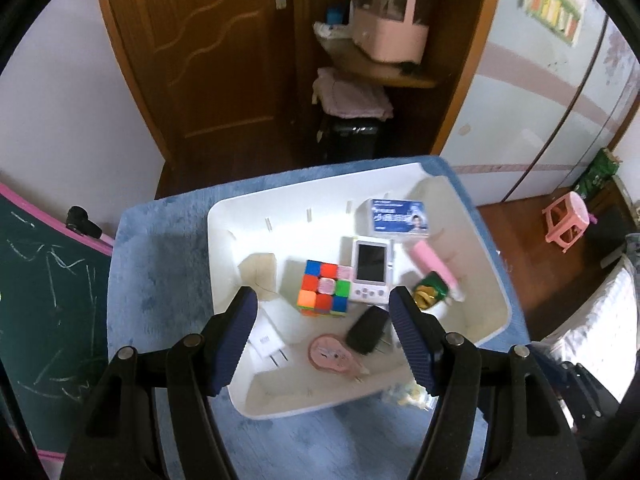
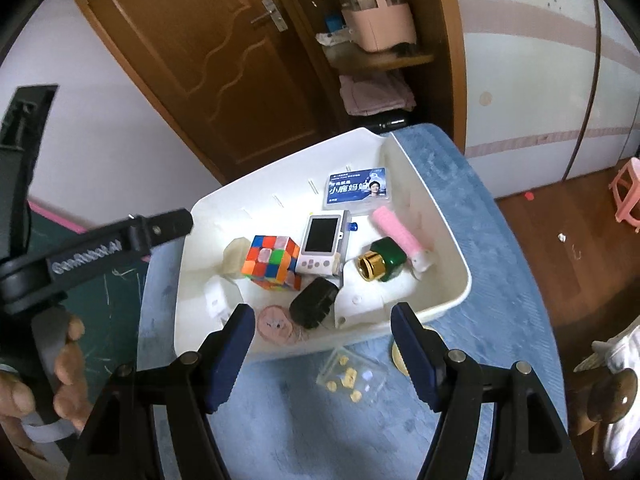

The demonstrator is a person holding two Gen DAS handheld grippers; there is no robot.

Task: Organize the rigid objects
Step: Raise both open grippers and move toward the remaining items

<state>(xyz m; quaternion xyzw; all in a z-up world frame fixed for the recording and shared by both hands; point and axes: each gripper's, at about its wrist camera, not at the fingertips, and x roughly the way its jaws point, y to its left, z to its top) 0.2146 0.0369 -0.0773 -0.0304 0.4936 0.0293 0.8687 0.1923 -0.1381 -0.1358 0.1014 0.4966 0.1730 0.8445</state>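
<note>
A white bin (image 1: 224,220) sits on a blue fuzzy mat (image 1: 160,264). In it lie a colour cube (image 1: 324,288), a white handheld game device (image 1: 370,276), a blue box (image 1: 400,218), a pink tube (image 1: 434,268), a green bottle with a gold cap (image 1: 430,294), a black charger (image 1: 368,330), a pink round case (image 1: 332,354) and a white plug (image 1: 268,344). My left gripper (image 1: 323,294) hangs open above the bin's near side, holding nothing. My right gripper (image 2: 323,312) is open and empty over the bin's near wall (image 2: 360,332). A clear packet of yellow bits (image 2: 352,376) lies on the mat outside the bin.
A gold round item (image 2: 396,354) lies partly hidden behind my right finger. A hand (image 2: 68,360) holds the other gripper's handle at the left. A green chalkboard (image 1: 52,300) stands left of the mat. Behind are a wooden door (image 1: 208,52), shelves and a pink stool (image 1: 566,220).
</note>
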